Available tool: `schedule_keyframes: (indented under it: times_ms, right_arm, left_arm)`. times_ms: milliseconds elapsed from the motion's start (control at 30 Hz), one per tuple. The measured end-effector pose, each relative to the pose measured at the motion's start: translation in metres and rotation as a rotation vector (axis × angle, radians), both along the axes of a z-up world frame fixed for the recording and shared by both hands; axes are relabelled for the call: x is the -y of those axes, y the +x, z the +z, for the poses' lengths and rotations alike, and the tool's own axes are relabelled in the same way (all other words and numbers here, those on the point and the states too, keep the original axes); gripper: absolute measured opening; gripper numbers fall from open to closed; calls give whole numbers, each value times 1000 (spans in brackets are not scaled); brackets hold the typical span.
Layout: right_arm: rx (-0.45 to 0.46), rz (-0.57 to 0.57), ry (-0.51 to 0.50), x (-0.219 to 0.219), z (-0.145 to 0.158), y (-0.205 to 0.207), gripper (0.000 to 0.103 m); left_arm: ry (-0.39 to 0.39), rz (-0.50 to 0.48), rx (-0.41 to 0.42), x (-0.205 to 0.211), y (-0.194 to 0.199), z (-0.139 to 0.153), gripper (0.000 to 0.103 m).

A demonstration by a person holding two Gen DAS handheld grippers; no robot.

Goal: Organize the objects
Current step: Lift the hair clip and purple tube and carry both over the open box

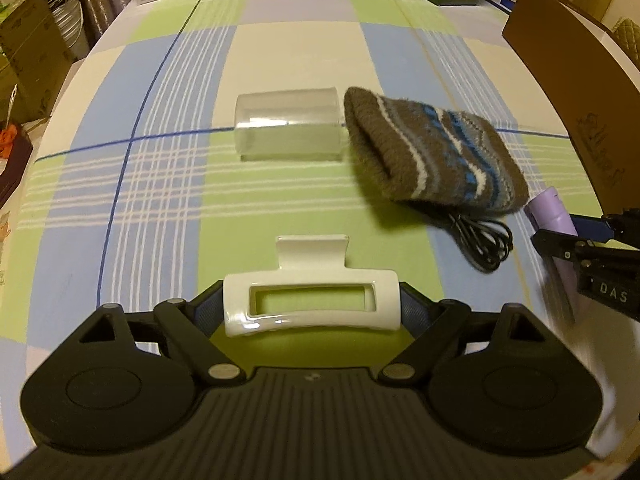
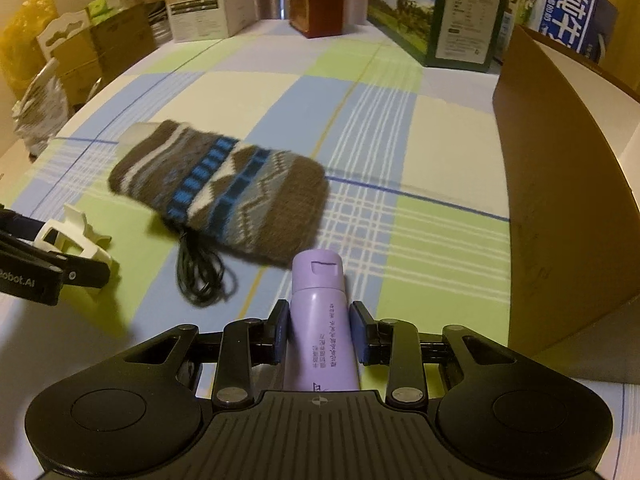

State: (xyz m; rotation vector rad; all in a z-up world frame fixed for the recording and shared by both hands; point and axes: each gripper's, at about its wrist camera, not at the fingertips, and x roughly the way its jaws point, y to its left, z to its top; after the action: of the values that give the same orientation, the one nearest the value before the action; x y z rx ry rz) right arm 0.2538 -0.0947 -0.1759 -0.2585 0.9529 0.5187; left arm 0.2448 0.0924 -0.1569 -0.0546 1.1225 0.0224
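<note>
Checked-cloth surface (image 1: 280, 60): left tongs (image 1: 311, 312) grip white hair claw (image 1: 311, 306); right tongs (image 2: 320, 334) hold purple tube (image 2: 320, 320), long axis forward, cardboard box (image 2: 560, 200) just right of tube.

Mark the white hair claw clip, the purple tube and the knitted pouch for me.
white hair claw clip (image 1: 312, 307), left wrist view, on its glossy frame.
purple tube (image 2: 320, 328), right wrist view, on its body between the fingers.
knitted pouch (image 2: 236, 184), right wrist view, on the patterned middle.
</note>
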Motion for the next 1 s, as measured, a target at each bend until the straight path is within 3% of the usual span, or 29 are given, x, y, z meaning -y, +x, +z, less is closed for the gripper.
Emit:
schedule_keyframes:
  times_ms: [467,1000]
  right_arm:
    - [-85,-7,54,32,7,-31,29]
    - [-37,-63,190,93,34,-51,29]
  left_arm:
    - [5,-42,-19,29,-29,2,85]
    - [8,-95,51,70,-43,34,85]
